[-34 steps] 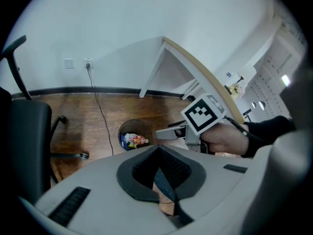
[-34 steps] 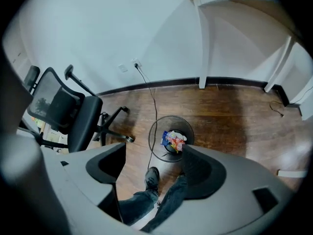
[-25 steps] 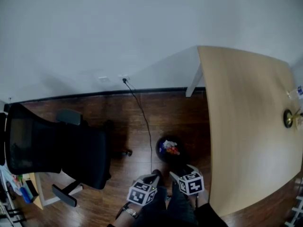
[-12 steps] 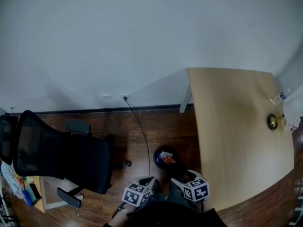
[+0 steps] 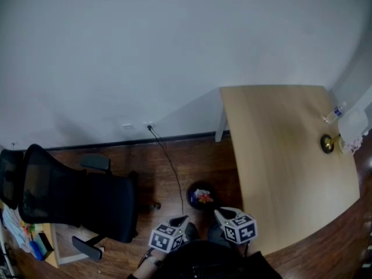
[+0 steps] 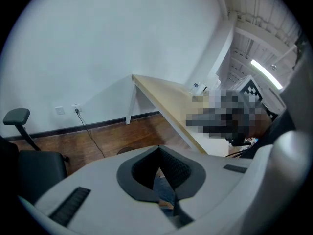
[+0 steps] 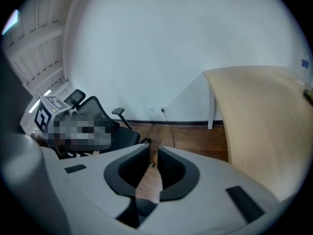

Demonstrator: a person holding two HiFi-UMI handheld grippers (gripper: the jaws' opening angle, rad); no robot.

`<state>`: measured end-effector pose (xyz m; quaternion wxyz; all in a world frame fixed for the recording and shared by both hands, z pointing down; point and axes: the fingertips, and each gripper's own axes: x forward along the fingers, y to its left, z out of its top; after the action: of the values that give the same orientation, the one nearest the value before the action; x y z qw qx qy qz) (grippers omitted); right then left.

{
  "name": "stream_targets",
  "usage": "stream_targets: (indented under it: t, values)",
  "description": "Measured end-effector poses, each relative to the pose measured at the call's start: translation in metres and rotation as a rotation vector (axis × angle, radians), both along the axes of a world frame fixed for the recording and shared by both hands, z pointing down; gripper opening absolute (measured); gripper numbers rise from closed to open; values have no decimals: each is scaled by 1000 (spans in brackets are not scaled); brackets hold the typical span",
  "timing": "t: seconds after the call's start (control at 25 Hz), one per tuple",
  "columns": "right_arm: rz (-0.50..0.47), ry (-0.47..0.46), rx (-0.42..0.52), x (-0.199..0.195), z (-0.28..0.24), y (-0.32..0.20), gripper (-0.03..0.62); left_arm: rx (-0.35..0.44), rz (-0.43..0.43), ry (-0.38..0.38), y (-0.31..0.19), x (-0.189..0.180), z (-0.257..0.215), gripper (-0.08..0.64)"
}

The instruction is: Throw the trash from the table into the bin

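Changed: my head view has lifted, so the small round black bin (image 5: 193,199) looks smaller and sits further ahead of my grippers than a second ago, and more of the far end of the pale wooden worktop (image 5: 279,156) has come into sight
Right gripper: my right gripper (image 7: 153,150) has just been closing; only a narrow slit is left between its jaws, with nothing in it but dark wooden floor (image 5: 174,167) showing through
Left gripper: my left gripper (image 6: 159,150) has its jaws together at the tips and carries nothing
Trash: a crumpled bit of white, red and orange trash (image 5: 203,197) lies inside the bin, which stands on the floor just beside the near corner of the worktop
Meaning for the task: I judge that this piece is delivered and that I am free to turn to the worktop
Left on the worktop: near its far right edge stand a small clear plastic bottle (image 5: 333,114), a dark round gold-rimmed object (image 5: 327,143) and something white and crumpled (image 5: 352,127); I cannot tell which of them count as trash
Writing: the bottle has a blue label, too small to read; the cubes on my grippers bear only black-and-white square markers; I see no readable brand or words
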<state>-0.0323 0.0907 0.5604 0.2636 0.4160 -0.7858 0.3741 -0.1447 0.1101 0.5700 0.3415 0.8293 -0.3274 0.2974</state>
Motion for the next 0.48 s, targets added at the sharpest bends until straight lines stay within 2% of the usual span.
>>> stream_targets:
  t: [0.04,0.08,0.48]
  values:
    - [3,-10,17,3,-5,-2,8,2,-2,-1,-1,0,-1,5]
    - [1,-14,33,4,-9,-3,0,4,-3,-3,-2,-1,-2,5]
    - [-80,9,29,-3,-4,3,0,7,4,-16,-4,5,-4,5]
